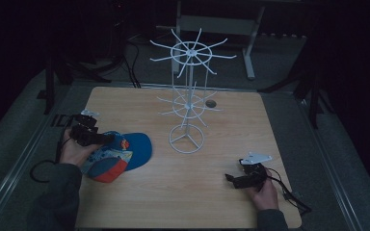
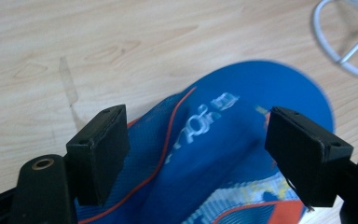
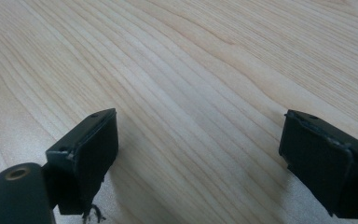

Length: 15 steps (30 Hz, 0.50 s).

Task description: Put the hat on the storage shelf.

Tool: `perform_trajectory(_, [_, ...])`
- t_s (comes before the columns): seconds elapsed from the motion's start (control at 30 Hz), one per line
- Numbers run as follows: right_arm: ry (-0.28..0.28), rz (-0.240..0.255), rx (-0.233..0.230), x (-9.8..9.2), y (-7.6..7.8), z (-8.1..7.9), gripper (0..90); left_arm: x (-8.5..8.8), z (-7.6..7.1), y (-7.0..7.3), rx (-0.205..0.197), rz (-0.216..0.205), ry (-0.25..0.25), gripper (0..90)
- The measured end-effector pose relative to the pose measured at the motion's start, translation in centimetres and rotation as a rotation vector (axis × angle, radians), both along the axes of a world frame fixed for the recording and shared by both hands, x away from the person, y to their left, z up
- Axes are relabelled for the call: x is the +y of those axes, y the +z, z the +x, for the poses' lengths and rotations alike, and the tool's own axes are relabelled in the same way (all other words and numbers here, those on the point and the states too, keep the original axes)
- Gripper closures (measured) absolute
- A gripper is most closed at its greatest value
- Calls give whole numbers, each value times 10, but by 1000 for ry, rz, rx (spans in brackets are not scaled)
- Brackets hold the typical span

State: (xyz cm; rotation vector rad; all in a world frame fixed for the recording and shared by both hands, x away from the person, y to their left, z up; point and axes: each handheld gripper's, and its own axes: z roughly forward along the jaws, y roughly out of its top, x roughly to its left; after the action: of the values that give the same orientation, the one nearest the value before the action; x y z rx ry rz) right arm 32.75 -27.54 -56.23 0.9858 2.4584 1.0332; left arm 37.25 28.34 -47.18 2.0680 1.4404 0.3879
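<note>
Right gripper (image 1: pixel 232 179) is resting low on the table (image 1: pixel 212 202), near edge, jaws standing wide with bare wood between them; its own view is giving that gap, the high view only a dark shape. Left gripper (image 1: pixel 110 138) is hovering over the cap (image 1: pixel 125 154), jaws spread wide and gripping nothing. Its own view is showing the cap's blue crown (image 2: pixel 205 154) between the pads (image 2: pixel 100 154), untouched; the high view is adding the orange panel. Cap is lying at table left. Farther back, the white rack (image 1: pixel 188 96) is standing mid-table.
</note>
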Motion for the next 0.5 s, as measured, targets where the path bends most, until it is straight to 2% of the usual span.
perform_trajectory(0.03, [0,0,0,0,0,0,115,0,2,-3,16,3,-22,222])
perform_trajectory(0.07, [0,0,0,0,0,0,115,0,2,-3,16,3,-22,223])
perform_trajectory(0.1, [0,0,0,0,0,0,115,-2,2,-5,29,-9,-40,223])
perform_trajectory(0.13, [0,0,0,0,0,0,115,-4,3,-8,42,-12,-73,232])
perform_trajectory(0.17, [0,0,0,0,0,0,115,-4,3,-8,42,-12,-73,234])
perform_trajectory(0.23, [0,0,0,0,0,0,115,-9,4,-10,63,-10,-104,235])
perform_trajectory(0.33, [0,0,0,0,0,0,115,-17,5,-16,91,3,-129,231])
perform_trajectory(0.43, [0,0,0,0,0,0,115,-27,5,-20,105,32,-157,228])
perform_trajectory(0.5, [0,0,0,0,0,0,115,-31,5,-22,107,46,-157,229])
